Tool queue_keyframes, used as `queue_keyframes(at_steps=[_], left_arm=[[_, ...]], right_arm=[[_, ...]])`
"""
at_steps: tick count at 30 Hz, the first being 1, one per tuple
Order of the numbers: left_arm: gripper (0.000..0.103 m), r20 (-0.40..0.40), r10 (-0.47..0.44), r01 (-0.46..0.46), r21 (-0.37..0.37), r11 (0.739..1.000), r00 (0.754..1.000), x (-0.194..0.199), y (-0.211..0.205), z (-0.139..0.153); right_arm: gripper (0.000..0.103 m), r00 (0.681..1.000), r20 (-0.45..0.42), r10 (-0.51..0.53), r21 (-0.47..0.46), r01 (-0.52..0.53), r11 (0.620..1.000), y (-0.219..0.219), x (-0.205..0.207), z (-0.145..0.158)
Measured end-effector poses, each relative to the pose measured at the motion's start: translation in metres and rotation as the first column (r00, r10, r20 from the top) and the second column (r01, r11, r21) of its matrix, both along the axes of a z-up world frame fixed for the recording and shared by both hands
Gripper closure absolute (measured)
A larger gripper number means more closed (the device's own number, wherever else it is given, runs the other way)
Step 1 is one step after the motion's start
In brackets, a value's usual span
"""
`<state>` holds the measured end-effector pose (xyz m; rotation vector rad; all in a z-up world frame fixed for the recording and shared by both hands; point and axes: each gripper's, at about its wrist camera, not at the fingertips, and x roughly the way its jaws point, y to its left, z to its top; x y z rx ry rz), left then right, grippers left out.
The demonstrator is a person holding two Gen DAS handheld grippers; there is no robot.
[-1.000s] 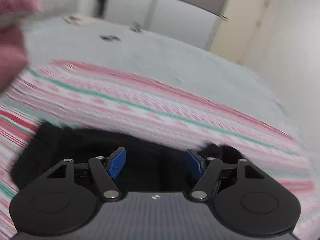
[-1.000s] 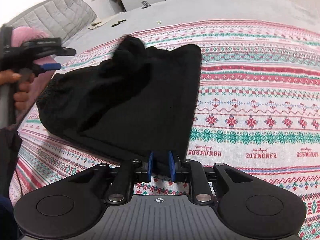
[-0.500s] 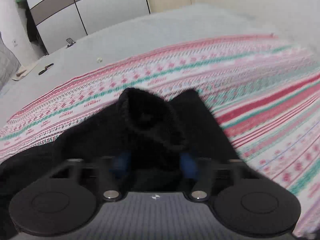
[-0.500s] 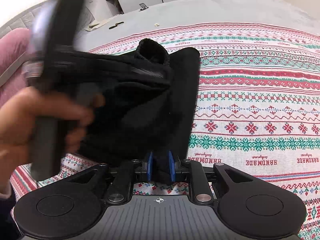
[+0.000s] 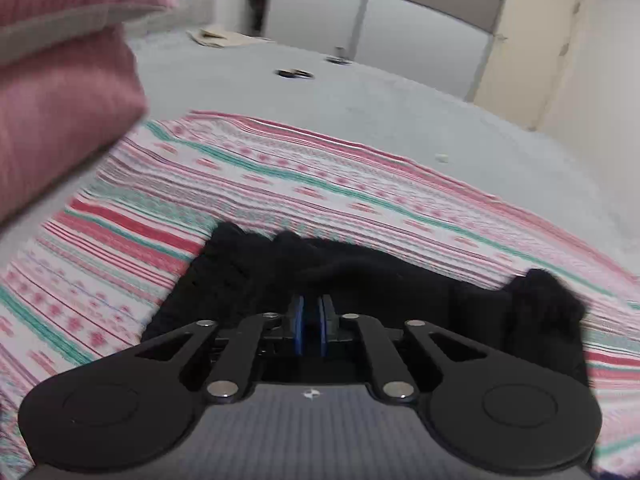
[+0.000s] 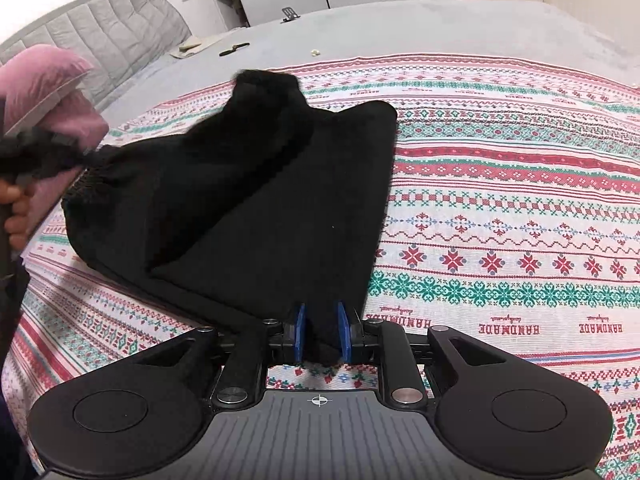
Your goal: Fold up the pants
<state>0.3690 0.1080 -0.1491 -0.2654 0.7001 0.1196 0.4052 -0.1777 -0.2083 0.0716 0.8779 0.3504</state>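
Bedroom with pale wardrobe doors (image 5: pixel 420 36) in back; a grey bed (image 6: pixel 400 32) is carrying a striped patterned blanket (image 6: pixel 520 208), pink pillows (image 5: pixel 60 80) sitting at the headboard side. The black pants (image 6: pixel 260 208) are lying bunched on the blanket, partly doubled over, 1 cuffed end (image 6: pixel 266 80) sticking up at the far side. Change from half a second ago: the left claw (image 5: pixel 311 330) was swinging across the garment with pads apart; now it is sitting back at the pillow-side edge with blue pads nearly touching, seemingly pinching a thin bit of black fabric, though the fabric between the pads is hard to make out. The right claw (image 6: pixel 320 334) is staying clamped on the near corner of the pants, pads narrowly apart with cloth filling the gap, same as 1 second ago. Judgement: both ends are now being gripped, so the fold is set up but not laid; the layers are looking uneven and likely needing tension and smoothing next.
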Motion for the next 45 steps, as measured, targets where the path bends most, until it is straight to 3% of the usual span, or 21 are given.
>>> queue_keyframes(at_steps=[2, 4, 8, 11, 16, 18, 19, 21, 24, 28, 33, 37, 39, 43, 45], left_arm=[[0.024, 0.034, -0.077, 0.077, 0.010, 0.997, 0.996, -0.005, -0.023, 0.004], [0.021, 0.060, -0.182, 0.179, 0.052, 0.983, 0.982, -0.002, -0.064, 0.003], [0.000, 0.054, -0.398, 0.387, 0.145, 0.911, 0.916, 0.008, -0.164, 0.000], [0.000, -0.019, -0.467, 0.454, 0.272, 0.848, 0.884, 0.025, -0.226, -0.010], [0.000, -0.086, -0.409, 0.408, 0.399, 0.821, 0.908, 0.060, -0.277, -0.036], [0.034, -0.113, -0.352, 0.361, 0.478, 0.801, 0.929, 0.064, -0.282, -0.045], [0.047, -0.116, -0.338, 0.353, 0.443, 0.824, 0.934, 0.068, -0.274, -0.044], [0.047, -0.045, -0.329, 0.324, 0.331, 0.886, 0.943, 0.063, -0.244, -0.030], [0.047, 0.071, -0.306, 0.276, 0.271, 0.922, 0.949, 0.039, -0.189, 0.003], [0.047, 0.138, -0.161, 0.129, 0.211, 0.969, 0.977, 0.016, -0.102, 0.028], [0.044, 0.052, 0.000, -0.014, 0.287, 0.958, 0.999, -0.002, -0.020, 0.015], [0.036, -0.010, 0.092, -0.087, 0.234, 0.968, 0.996, -0.008, 0.022, -0.010], [0.025, 0.004, 0.108, -0.106, 0.202, 0.974, 0.994, -0.012, 0.030, -0.010], [0.025, -0.010, 0.183, -0.176, 0.226, 0.958, 0.983, -0.016, 0.020, 0.003], [0.025, 0.055, 0.191, -0.198, 0.247, 0.948, 0.980, -0.019, 0.001, 0.016]], right_arm=[[0.083, 1.000, 0.003, -0.004, -0.002, 0.004, 1.000, 0.001, 0.001, -0.001], [0.083, 1.000, 0.004, -0.009, -0.002, 0.009, 1.000, 0.004, 0.004, -0.001], [0.083, 1.000, -0.003, -0.010, 0.009, 0.010, 1.000, 0.009, 0.009, -0.002], [0.083, 1.000, -0.004, -0.004, 0.000, 0.004, 1.000, 0.011, 0.009, -0.003], [0.083, 1.000, -0.001, 0.008, -0.003, -0.008, 1.000, 0.007, 0.007, -0.003], [0.083, 1.000, 0.000, 0.010, -0.004, -0.010, 1.000, 0.005, 0.006, -0.003], [0.083, 1.000, -0.001, 0.010, -0.002, -0.010, 1.000, 0.005, 0.006, -0.002], [0.083, 1.000, -0.002, 0.011, 0.003, -0.011, 1.000, 0.004, 0.005, -0.003], [0.083, 1.000, 0.001, 0.019, -0.008, -0.019, 1.000, 0.006, 0.006, -0.005], [0.084, 1.000, -0.002, 0.025, -0.017, -0.025, 1.000, 0.007, 0.009, -0.011], [0.084, 1.000, 0.001, 0.026, -0.027, -0.026, 0.999, 0.008, 0.009, -0.012], [0.084, 0.999, 0.013, 0.036, -0.047, -0.035, 0.998, 0.011, 0.007, -0.013], [0.084, 0.999, 0.015, 0.039, -0.050, -0.039, 0.998, 0.012, 0.007, -0.013], [0.084, 0.999, 0.015, 0.044, -0.052, -0.043, 0.998, 0.012, 0.008, -0.014], [0.084, 0.999, 0.013, 0.043, -0.051, -0.042, 0.998, 0.012, 0.009, -0.015]])
